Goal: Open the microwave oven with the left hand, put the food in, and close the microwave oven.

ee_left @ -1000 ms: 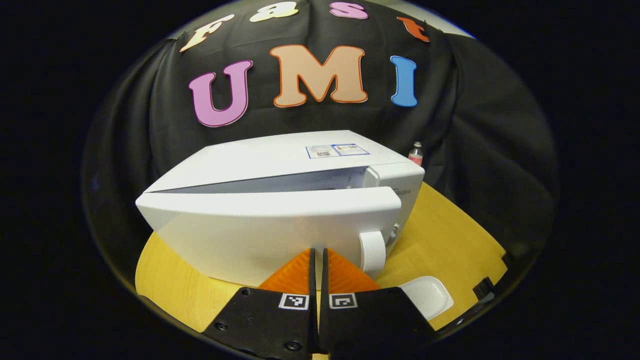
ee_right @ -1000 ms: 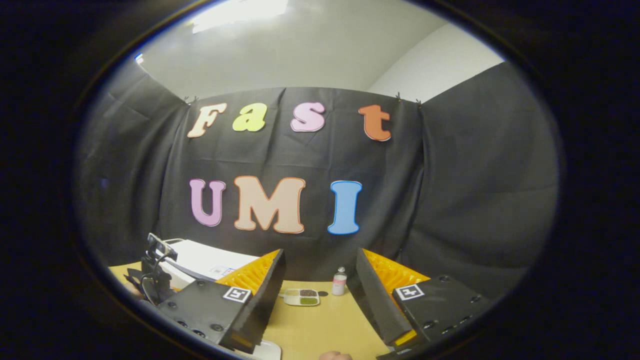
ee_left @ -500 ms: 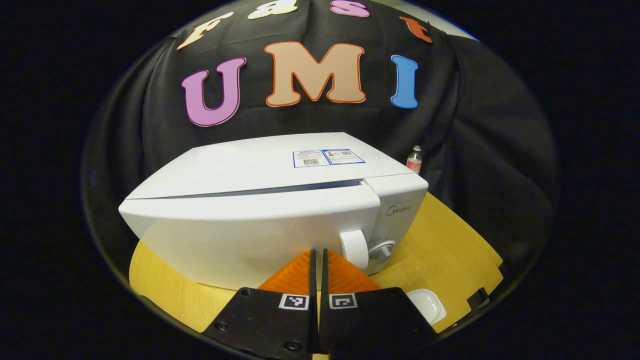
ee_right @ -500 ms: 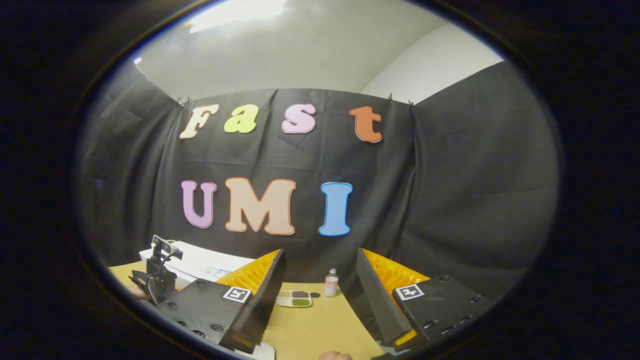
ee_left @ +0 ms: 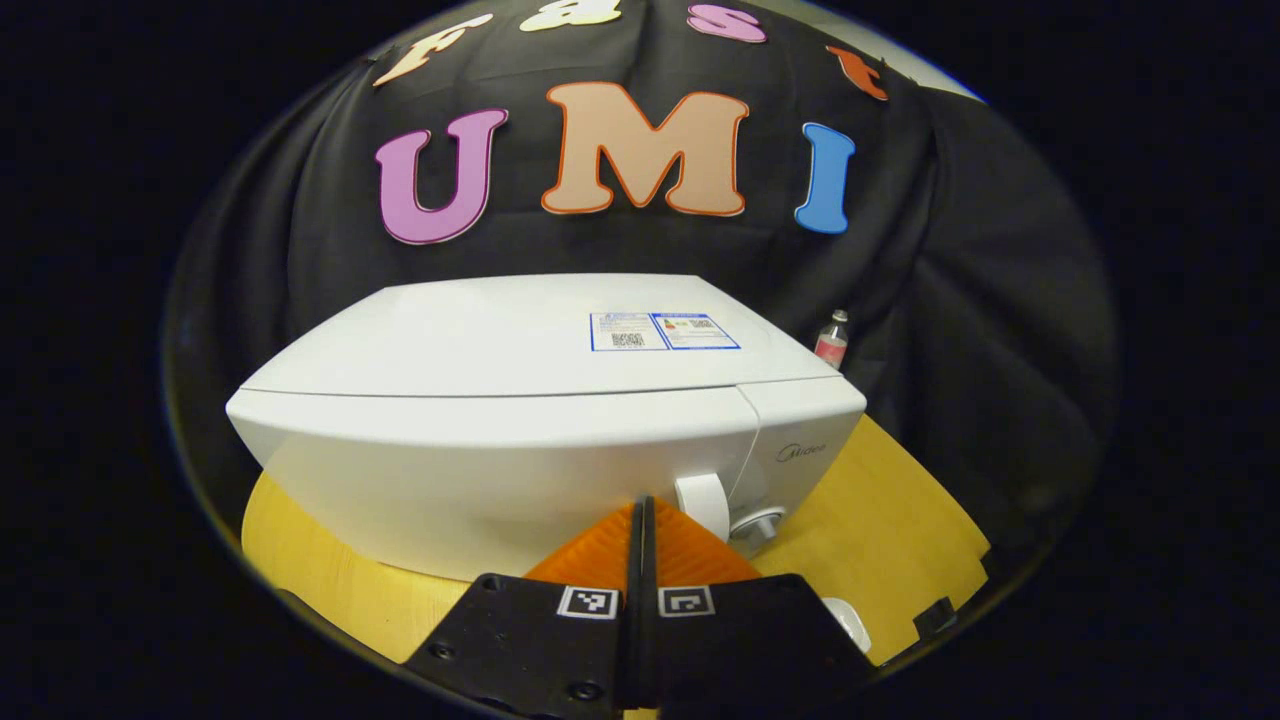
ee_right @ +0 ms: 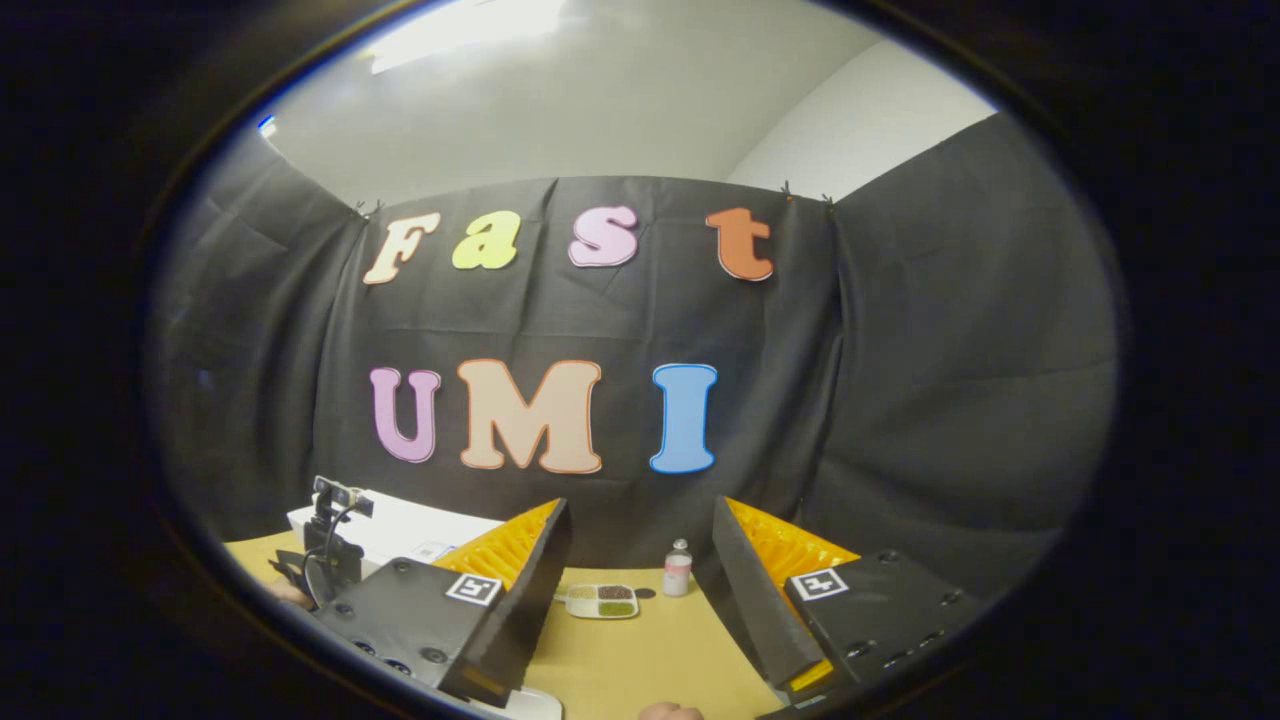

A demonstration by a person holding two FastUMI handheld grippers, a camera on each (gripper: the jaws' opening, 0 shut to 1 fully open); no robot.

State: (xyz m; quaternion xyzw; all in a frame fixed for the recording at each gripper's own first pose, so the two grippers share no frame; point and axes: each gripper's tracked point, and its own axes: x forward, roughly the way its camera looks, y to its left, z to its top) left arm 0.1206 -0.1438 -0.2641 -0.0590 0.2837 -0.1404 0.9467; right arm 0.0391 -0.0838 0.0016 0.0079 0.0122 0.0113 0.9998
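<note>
On the desk's left part our left gripper (ee_left: 640, 545), fingers pressed together on nothing, meets the front of the microwave (ee_left: 520, 420), whose door (ee_left: 480, 470) looks flush; we judge the closing almost done, so we would push squarely near the handle (ee_left: 702, 505), just right of the fingertips, until it latches; our right gripper (ee_right: 632, 590) hangs wide and empty over the desk (ee_right: 640, 670), with a food tray (ee_right: 601, 600) and bottle (ee_right: 677, 568) toward the far edge.

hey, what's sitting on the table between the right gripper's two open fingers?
In the right gripper view, a divided food dish and a small bottle stand on the yellow table, framed by the right gripper's fingers.
</note>
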